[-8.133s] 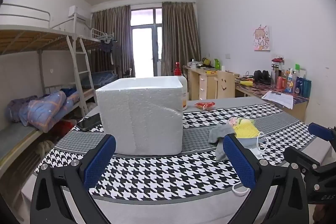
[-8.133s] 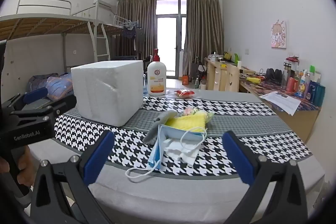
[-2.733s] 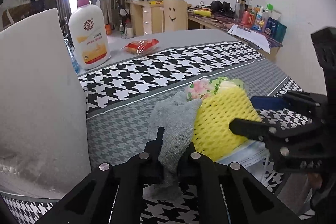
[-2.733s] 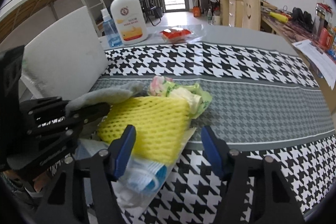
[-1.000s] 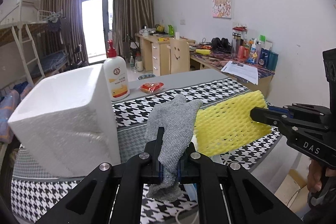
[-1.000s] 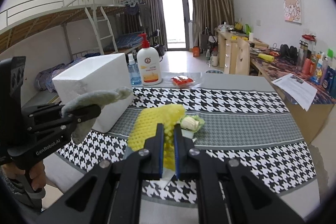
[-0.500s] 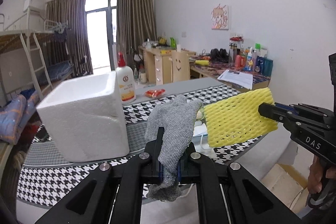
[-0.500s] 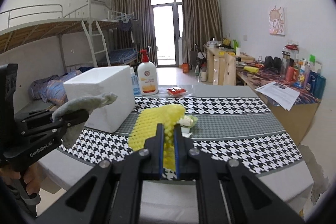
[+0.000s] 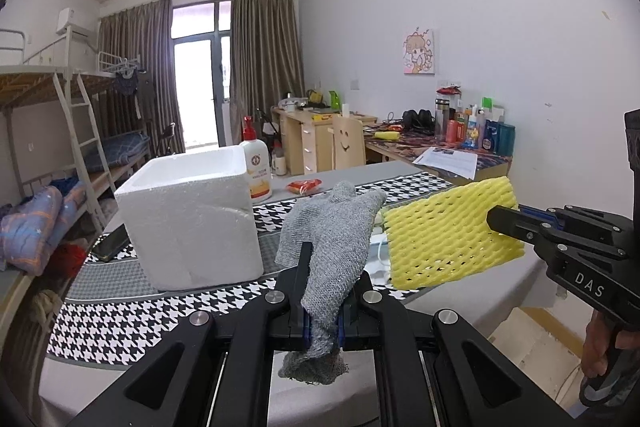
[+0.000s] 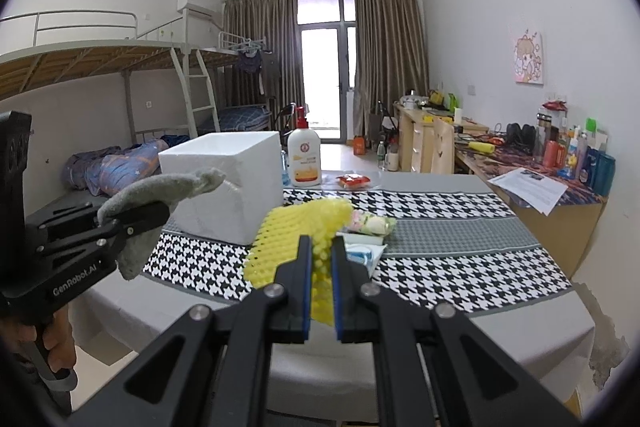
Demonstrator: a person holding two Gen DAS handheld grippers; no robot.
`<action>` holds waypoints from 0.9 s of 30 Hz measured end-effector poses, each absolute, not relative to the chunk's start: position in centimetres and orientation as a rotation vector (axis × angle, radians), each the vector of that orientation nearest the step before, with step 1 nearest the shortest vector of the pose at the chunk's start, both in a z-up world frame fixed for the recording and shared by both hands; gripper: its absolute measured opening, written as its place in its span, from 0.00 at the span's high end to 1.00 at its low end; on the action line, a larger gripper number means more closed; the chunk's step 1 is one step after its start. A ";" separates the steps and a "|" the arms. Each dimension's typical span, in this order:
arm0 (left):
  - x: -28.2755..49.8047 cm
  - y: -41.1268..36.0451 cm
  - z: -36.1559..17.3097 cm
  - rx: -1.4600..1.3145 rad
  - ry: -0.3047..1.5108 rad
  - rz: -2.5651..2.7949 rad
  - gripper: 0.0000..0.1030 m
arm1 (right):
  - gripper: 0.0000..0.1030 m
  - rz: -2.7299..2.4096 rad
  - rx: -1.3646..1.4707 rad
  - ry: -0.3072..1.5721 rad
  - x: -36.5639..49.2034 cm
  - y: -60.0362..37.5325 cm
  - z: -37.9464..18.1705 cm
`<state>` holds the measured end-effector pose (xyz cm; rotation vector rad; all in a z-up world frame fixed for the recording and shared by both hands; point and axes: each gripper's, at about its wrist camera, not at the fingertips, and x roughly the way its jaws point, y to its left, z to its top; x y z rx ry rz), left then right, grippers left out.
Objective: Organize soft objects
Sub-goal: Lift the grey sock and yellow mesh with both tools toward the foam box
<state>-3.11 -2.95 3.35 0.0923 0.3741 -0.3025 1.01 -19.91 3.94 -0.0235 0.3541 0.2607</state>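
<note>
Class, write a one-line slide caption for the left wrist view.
Left gripper pinches a grey knitted cloth while the right gripper holds yellow foam netting beside it.

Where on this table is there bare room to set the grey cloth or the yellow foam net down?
Bare: the near grey table edge and the houndstooth runner right of the leftover pile. Crowded: the left end by the foam box, and behind it the lotion bottle and red packet.

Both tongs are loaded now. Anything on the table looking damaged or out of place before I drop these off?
The white foam box has a long crack across its front face, though it stands upright. A black phone lies beside it among the soft things. Nothing is spilled.
</note>
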 end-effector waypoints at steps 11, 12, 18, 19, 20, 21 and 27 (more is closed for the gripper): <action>-4.1 -0.9 3.4 0.079 0.348 -0.228 0.92 | 0.89 0.306 -0.044 0.348 1.4 -18.6 3.8; -4.1 -0.7 3.4 0.075 0.349 -0.219 0.92 | 0.89 0.313 -0.046 0.349 1.5 -18.4 3.8; -4.6 2.1 3.3 0.046 0.348 -0.149 0.92 | 0.89 0.375 -0.075 0.351 1.8 -16.0 3.8; -4.8 2.5 3.3 0.042 0.347 -0.138 0.92 | 0.89 0.382 -0.079 0.351 1.8 -15.7 3.8; -4.9 3.0 3.3 0.038 0.345 -0.124 0.92 | 0.89 0.396 -0.083 0.350 1.9 -15.2 3.8; -5.1 3.5 3.3 0.033 0.344 -0.108 0.92 | 0.89 0.408 -0.086 0.350 1.9 -14.7 3.8; -5.7 5.9 3.3 0.010 0.344 -0.048 0.92 | 0.89 0.462 -0.109 0.349 2.2 -12.2 3.9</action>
